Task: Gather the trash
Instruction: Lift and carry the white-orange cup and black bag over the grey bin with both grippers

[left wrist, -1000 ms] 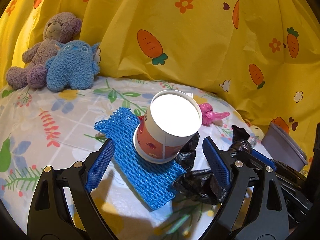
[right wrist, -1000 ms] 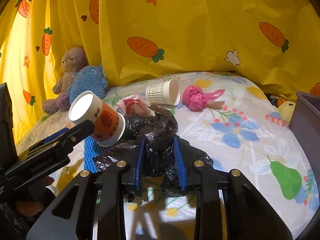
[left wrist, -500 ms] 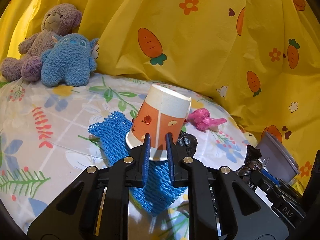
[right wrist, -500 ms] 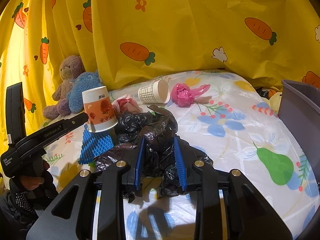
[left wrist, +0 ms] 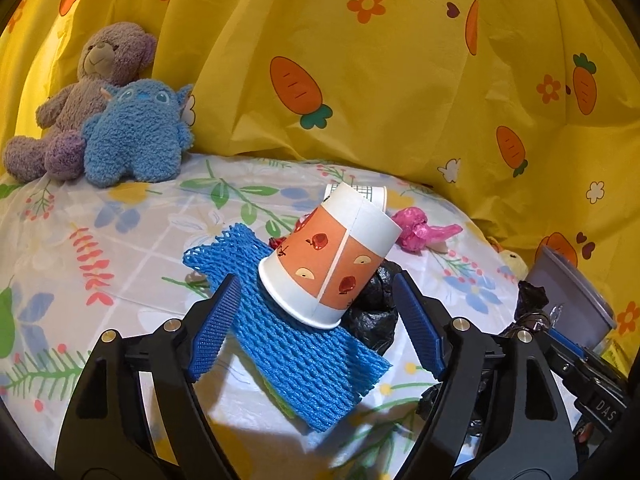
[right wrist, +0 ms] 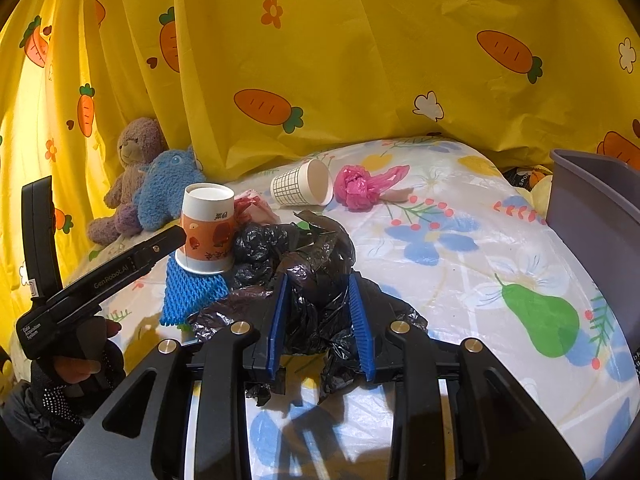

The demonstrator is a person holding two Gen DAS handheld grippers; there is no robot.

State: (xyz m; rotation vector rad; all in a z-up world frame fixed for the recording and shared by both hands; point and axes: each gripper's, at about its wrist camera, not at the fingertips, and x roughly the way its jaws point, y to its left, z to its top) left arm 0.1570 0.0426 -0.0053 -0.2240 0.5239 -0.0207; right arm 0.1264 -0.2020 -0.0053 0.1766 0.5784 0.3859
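Note:
An orange and white paper cup (left wrist: 332, 260) stands upside down, tilted, on a blue foam net (left wrist: 296, 340); it also shows in the right wrist view (right wrist: 208, 228). My left gripper (left wrist: 316, 336) is open, its blue pads on either side just short of the cup. My right gripper (right wrist: 318, 322) is shut on a crumpled black plastic bag (right wrist: 312, 268). A checked paper cup (right wrist: 300, 188) lies on its side beside a pink plastic bag (right wrist: 360, 186).
A grey bin (right wrist: 592, 208) stands at the right edge of the bed. A purple bear (left wrist: 80, 96) and a blue plush toy (left wrist: 136, 136) sit at the back left against the yellow carrot curtain (left wrist: 360, 60). A red-white wrapper (right wrist: 250, 206) lies behind the orange cup.
My left gripper closed near the cup's rim half a second ago and now stands open again. The cup has gone from mouth toward me to upside down on the net. The right gripper keeps the bag.

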